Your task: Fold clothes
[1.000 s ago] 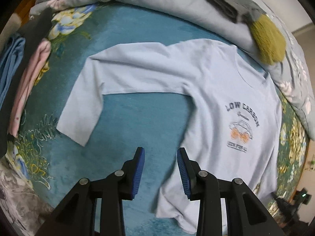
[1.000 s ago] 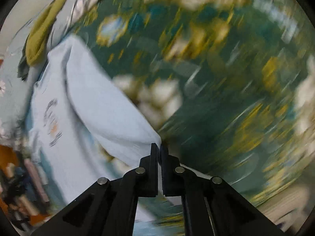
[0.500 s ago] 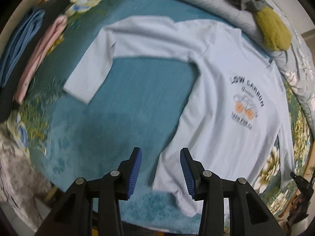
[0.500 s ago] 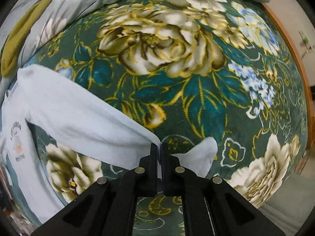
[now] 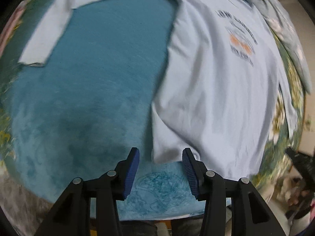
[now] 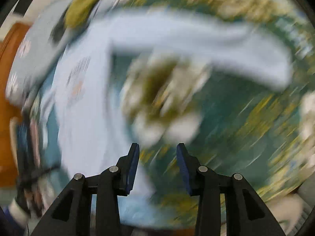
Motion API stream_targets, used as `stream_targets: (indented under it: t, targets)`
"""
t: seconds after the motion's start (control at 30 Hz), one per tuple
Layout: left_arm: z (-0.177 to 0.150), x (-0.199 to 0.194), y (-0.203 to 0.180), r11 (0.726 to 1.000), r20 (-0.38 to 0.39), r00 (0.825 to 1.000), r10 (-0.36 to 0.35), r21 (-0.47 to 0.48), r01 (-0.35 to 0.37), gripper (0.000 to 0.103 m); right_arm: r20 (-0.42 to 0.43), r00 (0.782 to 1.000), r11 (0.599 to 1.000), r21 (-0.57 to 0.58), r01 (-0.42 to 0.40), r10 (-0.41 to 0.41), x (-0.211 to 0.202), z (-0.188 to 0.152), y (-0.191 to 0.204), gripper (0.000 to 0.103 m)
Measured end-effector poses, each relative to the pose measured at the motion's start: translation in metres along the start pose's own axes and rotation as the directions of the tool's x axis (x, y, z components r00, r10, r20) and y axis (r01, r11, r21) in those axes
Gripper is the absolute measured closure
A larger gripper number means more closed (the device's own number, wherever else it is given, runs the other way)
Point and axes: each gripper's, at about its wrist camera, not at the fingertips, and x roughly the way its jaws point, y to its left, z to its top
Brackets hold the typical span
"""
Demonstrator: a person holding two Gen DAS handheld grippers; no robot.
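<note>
A pale blue shirt (image 5: pixel 216 82) lies spread flat on a teal flowered blanket (image 5: pixel 102 82), its near hem corner just ahead of the left gripper (image 5: pixel 160 158), whose jaws stand apart and empty. The right gripper (image 6: pixel 157 154) is likewise spread wide, holding nothing; its view is badly blurred.

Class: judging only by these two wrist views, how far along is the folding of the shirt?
Done: the light blue shirt lies spread, print up, on the teal blanket. In hand: nothing; the left gripper has its jaws open near the hem corner, and the right gripper is open too. Left: every fold; both sleeves lie unfolded.
</note>
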Motion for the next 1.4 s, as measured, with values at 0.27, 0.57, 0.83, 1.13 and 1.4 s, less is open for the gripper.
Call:
stream_targets:
  t: [0.27,0.57,0.83,1.13,1.4]
  targets:
    - [-0.003,0.023,-0.004,0.982,-0.031,0.999,-0.03,0.188,0.035,0.046,-0.082,0.996,0.997,0.06,0.05,-0.045,0.065,-0.052,0.022,0.063]
    - [-0.013,0.011,0.002,0.978,-0.033,0.995,-0.089,0.187,0.094,0.088,-0.07,0.996,0.996,0.074,0.059,-0.054,0.065,-0.063,0.041,0.095]
    - [-0.042,-0.021,0.036,0.985,-0.011,0.995,-0.102,0.141,0.102,0.098,-0.027,0.998,0.991,0.125,0.051,-0.048,0.047,-0.08,0.039,0.096]
    - [-0.044,-0.031,0.077,1.0,0.0,1.0,-0.017,0.021,0.017,0.098,-0.077,0.996,0.983,0.173,0.062,-0.049,0.052,-0.061,0.044,0.091]
    - [-0.026,-0.079,0.059,0.997,0.175,0.985,0.009,-0.075,0.005,0.055,0.155,0.986,0.932,0.362,0.004,-0.064,-0.01,-0.021,-0.016,0.073]
